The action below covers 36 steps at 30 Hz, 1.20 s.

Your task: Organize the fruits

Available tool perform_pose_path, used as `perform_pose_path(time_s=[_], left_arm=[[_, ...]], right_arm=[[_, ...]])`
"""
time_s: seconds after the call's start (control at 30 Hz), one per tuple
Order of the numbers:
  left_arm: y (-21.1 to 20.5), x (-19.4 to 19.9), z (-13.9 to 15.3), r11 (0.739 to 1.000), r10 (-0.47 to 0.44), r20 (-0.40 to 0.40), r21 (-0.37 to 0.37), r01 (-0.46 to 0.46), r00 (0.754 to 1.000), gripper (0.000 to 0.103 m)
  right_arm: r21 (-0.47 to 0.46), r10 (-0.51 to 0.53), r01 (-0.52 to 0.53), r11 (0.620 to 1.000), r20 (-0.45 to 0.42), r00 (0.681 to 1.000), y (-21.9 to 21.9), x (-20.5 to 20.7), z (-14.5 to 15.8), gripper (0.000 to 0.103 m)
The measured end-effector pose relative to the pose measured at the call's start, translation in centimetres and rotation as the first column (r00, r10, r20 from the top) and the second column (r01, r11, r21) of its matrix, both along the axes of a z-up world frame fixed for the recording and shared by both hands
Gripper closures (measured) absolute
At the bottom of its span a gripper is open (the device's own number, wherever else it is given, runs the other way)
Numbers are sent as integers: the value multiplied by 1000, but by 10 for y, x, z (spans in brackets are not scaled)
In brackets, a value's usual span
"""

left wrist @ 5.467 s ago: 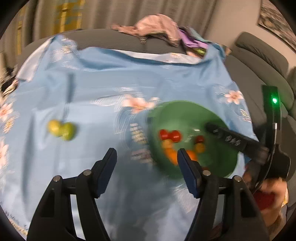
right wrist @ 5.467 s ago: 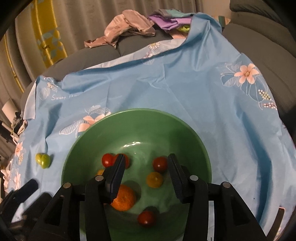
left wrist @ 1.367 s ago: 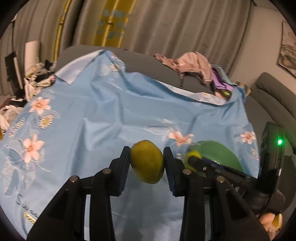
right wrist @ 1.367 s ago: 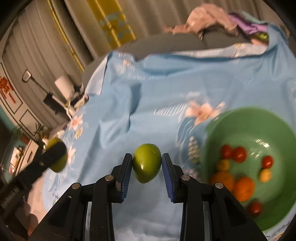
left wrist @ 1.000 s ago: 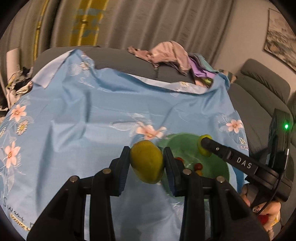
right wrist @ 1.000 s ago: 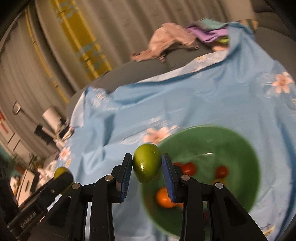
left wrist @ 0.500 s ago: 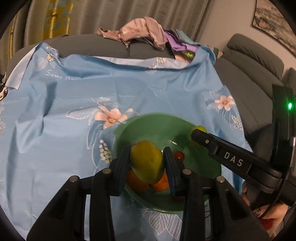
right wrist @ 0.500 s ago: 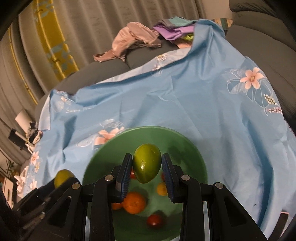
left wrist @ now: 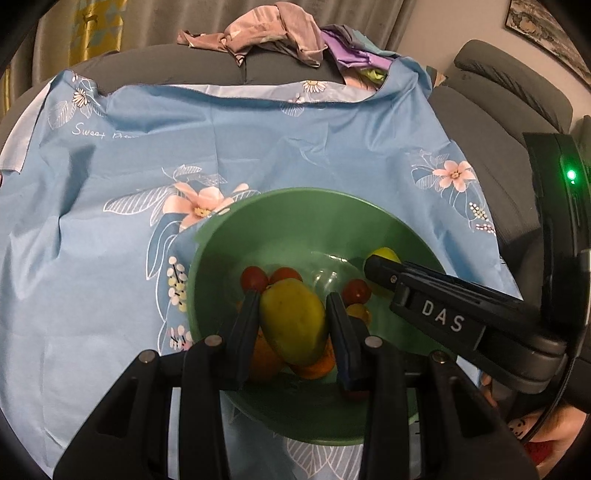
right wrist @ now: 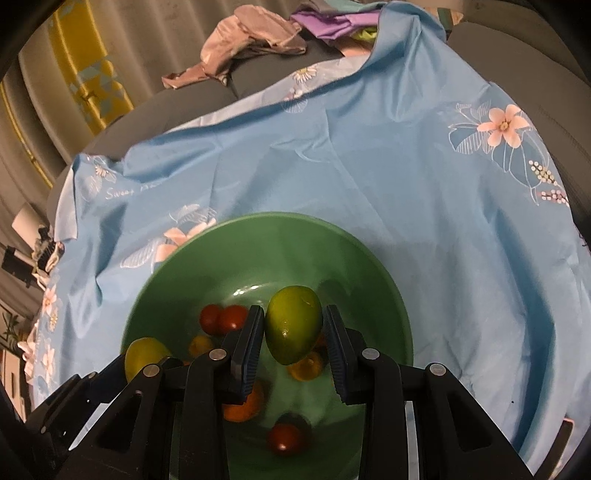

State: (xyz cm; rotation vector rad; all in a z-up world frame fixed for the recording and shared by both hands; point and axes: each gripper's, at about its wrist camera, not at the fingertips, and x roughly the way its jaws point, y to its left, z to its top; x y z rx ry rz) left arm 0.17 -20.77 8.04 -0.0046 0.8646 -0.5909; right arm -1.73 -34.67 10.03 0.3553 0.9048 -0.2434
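Both grippers hang over the green bowl (left wrist: 229, 236), the left gripper (left wrist: 293, 325) clamping a yellow-green fruit (left wrist: 291, 325), the right gripper (right wrist: 293, 330) a green fruit (right wrist: 293, 323). Tomatoes (right wrist: 223, 319) lie at 10 o'clock; only the two releases seem left.

This is a home living room. A grey upholstered sofa (left wrist: 207, 70) runs along the back, and a matching grey armchair (left wrist: 506, 85) with a padded arm stands at the right. A heap of crumpled clothes (left wrist: 266, 29) in pink, purple and yellow-green lies on top of the sofa back. Behind it hang pleated beige curtains (left wrist: 155, 18) with a yellow patterned panel (left wrist: 99, 26). A framed picture (left wrist: 546, 18) hangs on the pale wall at upper right. A light blue cloth (left wrist: 221, 147) printed with pink flowers and the word "Sweet" is spread over the seating, with a green bowl (left wrist: 295, 206) of fruit on it.
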Motion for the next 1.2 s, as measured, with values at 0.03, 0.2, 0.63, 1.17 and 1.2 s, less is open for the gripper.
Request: perform_pose_path(time_s=[0.03, 0.2, 0.63, 1.17, 1.2], left_arm=[[0, 0, -1, 1000, -2, -2, 1, 2, 1000, 67], [-2, 1, -4, 1000, -4, -14, 3, 5, 1000, 67], [-2, 6, -6, 1000, -5, -54, -11, 5, 999, 66], [27, -26, 52, 999, 24, 156, -41, -18, 987, 1], [28, -28, 55, 999, 21, 162, -51, -13, 987, 1]], right_arm=[[-4, -2, 2, 1000, -8, 1000, 0, 1, -1, 69], [-11, -8, 8, 1000, -30, 1000, -2, 2, -5, 69], [-9, -26, 26, 1000, -11, 1000, -4, 0, 1, 68], [-21, -58, 63, 998, 172, 983, -5, -27, 41, 34], [-25, -59, 64, 998, 170, 984, -6, -27, 41, 34]])
